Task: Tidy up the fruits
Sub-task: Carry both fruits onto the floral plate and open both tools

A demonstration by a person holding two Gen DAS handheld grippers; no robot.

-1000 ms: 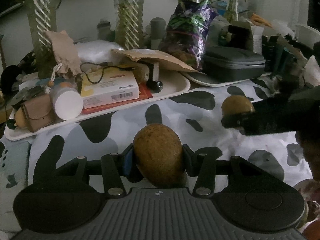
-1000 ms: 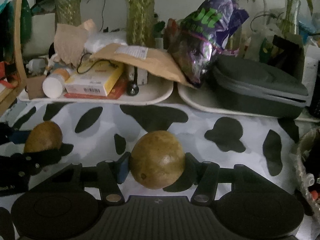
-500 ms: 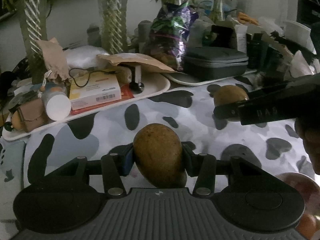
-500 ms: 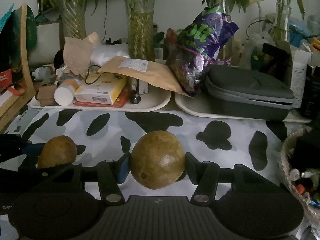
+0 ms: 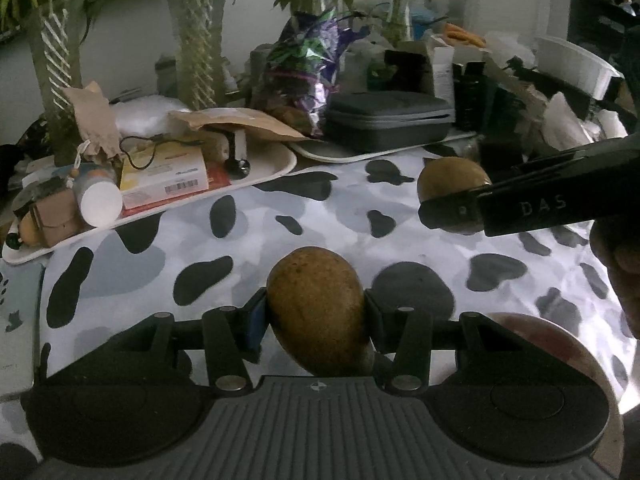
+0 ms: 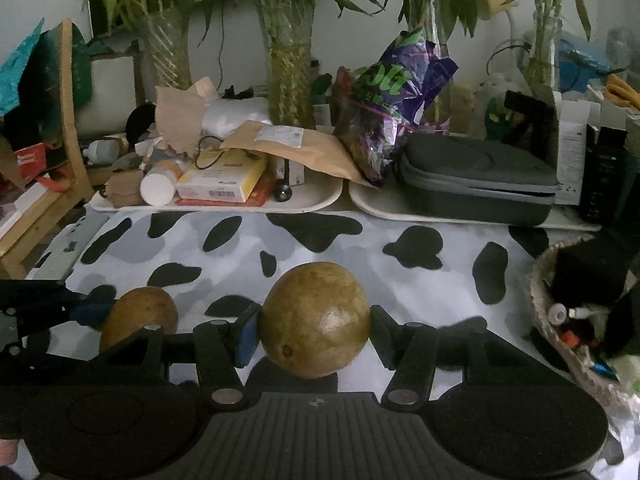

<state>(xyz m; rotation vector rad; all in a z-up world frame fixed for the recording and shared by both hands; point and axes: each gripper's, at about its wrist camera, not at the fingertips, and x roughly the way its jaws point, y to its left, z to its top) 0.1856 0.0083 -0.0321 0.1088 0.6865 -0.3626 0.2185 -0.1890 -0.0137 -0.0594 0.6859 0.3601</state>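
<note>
My left gripper [image 5: 316, 314] is shut on an oval brown fruit [image 5: 318, 308] and holds it above the cow-print tablecloth [image 5: 280, 216]. My right gripper [image 6: 314, 322] is shut on a rounder brown fruit [image 6: 314, 318], also held above the cloth. In the left wrist view the right gripper shows at the right with its fruit [image 5: 452, 178] between its fingers. In the right wrist view the left gripper shows at the lower left with its fruit [image 6: 138, 316].
Two white trays [image 6: 320, 200] along the back hold boxes, a bottle, a brown envelope, a purple bag and a dark case [image 6: 476, 176]. A woven basket [image 6: 560, 344] with small items stands at the right. A reddish round object [image 5: 560, 344] lies at the left view's lower right. Plants stand behind.
Both grippers have risen and pulled back from the trays, each still holding its fruit. The reddish round object has come into the left wrist view.
</note>
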